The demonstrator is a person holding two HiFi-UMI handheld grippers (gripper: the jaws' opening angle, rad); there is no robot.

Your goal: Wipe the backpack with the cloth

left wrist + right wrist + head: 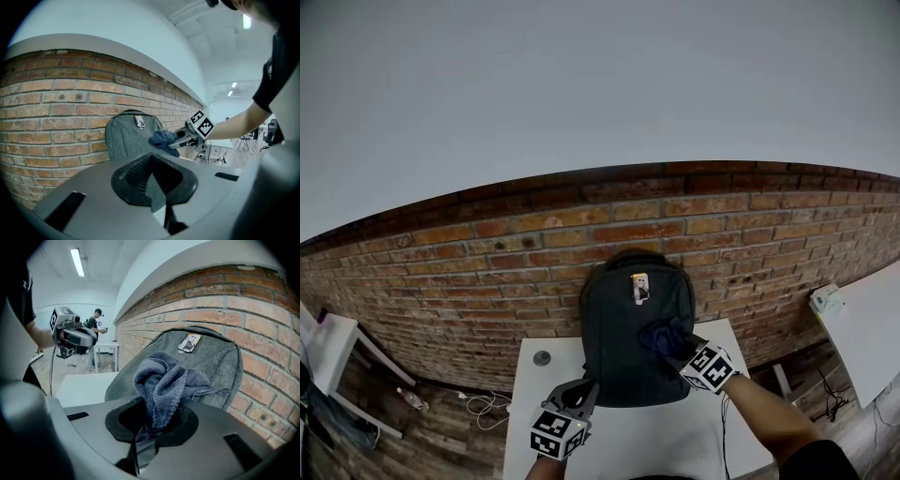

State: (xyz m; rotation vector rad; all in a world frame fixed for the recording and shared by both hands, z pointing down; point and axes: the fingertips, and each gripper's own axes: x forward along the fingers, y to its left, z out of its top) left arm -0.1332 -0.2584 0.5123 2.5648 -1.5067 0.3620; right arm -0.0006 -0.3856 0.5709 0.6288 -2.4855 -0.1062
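Where the rear edge of the tabletop meets the brick wall, we find the backpack standing upright. The jaws of the right gripper pinch the bunched cloth against its front panel. The jaws of the left gripper are pressed together and empty, near its lower left corner. We judge the cloth limp and light, and the backpack soft-sided and yielding, so it is best braced low.

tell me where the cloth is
The blue cloth is bunched in the right gripper, against the backpack, right of centre in the head view, below its tag.
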